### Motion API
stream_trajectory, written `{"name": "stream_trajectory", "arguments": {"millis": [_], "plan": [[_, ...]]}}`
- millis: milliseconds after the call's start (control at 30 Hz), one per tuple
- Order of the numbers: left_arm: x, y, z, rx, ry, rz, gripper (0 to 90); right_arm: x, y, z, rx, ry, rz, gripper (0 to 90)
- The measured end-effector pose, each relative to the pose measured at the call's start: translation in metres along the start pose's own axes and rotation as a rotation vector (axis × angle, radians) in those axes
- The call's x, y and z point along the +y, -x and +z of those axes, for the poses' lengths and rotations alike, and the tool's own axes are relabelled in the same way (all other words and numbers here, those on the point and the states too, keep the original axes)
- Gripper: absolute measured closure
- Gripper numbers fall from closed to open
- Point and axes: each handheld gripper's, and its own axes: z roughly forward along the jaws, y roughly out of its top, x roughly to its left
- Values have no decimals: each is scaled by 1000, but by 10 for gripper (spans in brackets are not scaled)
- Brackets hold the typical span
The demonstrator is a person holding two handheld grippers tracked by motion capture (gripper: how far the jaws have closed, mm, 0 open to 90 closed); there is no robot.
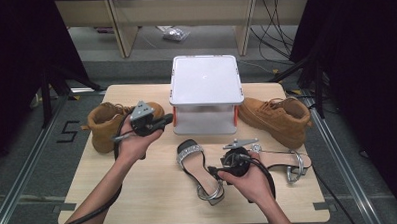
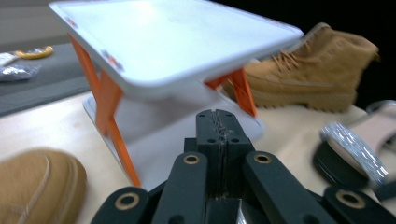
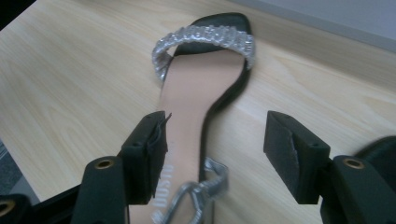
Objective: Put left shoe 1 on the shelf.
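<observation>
Both forearms bare, no sleeves worn. Left gripper: black body, grey three-cornered plate on top at 11 o'clock of the hand, black cable trailing toward 7 o'clock. Right gripper: black, same grey plate, looped black cable. Jaw linkages black with brass-coloured pivot rivets; pad faces scuffed.

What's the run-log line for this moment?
left gripper: jaws shut, empty, raised near white stand | right gripper: jaws open over sandal heel end | sandal flat on table
</observation>
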Motion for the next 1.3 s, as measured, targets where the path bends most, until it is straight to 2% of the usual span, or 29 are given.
{"name": "stream_trajectory", "arguments": {"millis": [33,100,233,267,300,333,367,433,467,500,533,633,700,733,833,867,933,1067,1167,1267,1300], "plan": [[4,-2,6,12,5,-6,888,4,-5,5,7,-30,-12,390],[13,-6,14,30,24,-11,890,6,-7,9,16,-37,-25,385],[22,-7,21,55,25,-2,890,8,-14,15,30,-76,-7,368],[24,-8,24,66,22,2,887,10,-18,20,25,-116,-23,359],[27,-10,30,80,24,-1,885,11,-20,22,24,-128,-20,347],[28,-12,33,84,18,-2,885,13,-21,25,16,-142,-39,342],[28,-12,33,84,18,-2,881,14,-22,28,20,-163,-43,338],[26,-14,44,96,-6,-1,880,14,-25,35,11,-192,-48,318],[26,-14,44,96,-6,-1,880,14,-25,35,11,-192,-48,318],[26,-15,47,97,-10,0,880,14,-26,39,12,-209,-54,317],[26,-16,50,96,-6,-8,879,15,-28,44,4,-241,-37,307],[27,-16,54,93,-9,-15,878,16,-26,51,-15,-248,-61,304],[29,-17,57,96,-15,-15,877,16,-26,55,-25,-272,-61,303],[29,-17,58,96,-18,-14,877,16,-25,57,-25,-278,-80,303],[31,-17,59,94,-26,-27,876,16,-25,63,-22,-312,-94,300],[31,-18,60,96,-29,-24,876,16,-25,65,-36,-321,-94,300],[32,-17,60,100,-34,-16,874,17,-25,69,-33,-337,-94,292],[33,-19,61,95,-39,-29,873,18,-27,73,-42,-368,-80,287],[33,-19,61,91,-42,-33,877,20,-27,81,-44,-396,-118,302],[34,-19,61,92,-47,-30,887,22,-28,84,-47,-422,-129,306],[34,-19,61,92,-47,-30,889,23,-29,85,-53,-429,-117,307]]}}
